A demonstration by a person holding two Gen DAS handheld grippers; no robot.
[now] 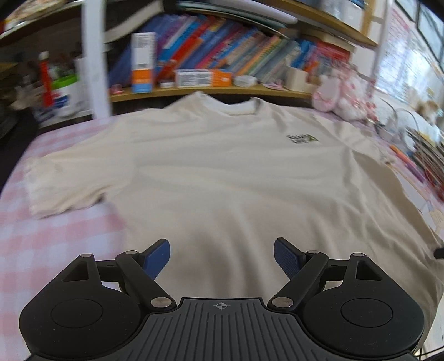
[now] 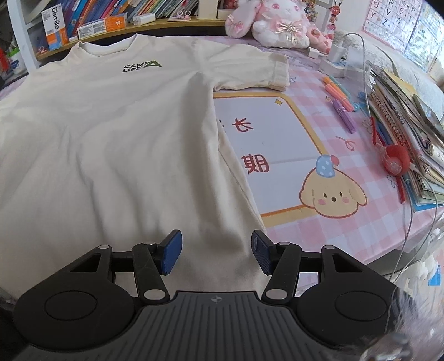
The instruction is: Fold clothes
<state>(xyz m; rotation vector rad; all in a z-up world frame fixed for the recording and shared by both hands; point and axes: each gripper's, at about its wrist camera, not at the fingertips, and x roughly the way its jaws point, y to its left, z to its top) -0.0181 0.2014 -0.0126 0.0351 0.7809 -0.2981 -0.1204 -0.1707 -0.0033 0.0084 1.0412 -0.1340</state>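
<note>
1. T-shirt (image 1: 222, 172): we see the cream tee spread flat, front up, across the pink checked surface (image 1: 55, 250), collar toward the far bookshelf (image 1: 211, 91).
2. Our left gripper (image 1: 222, 257) hovers released over the near hem.
3. Our right gripper (image 2: 217, 252) hovers released over the near right hem corner.
4. A plush rabbit (image 2: 277, 25) sits far right.

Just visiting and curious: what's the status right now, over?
Left tongs open, right tongs open, both empty over the hem. Shirt flat, face up, unfolded. Pens and books close by the right sleeve.
</note>
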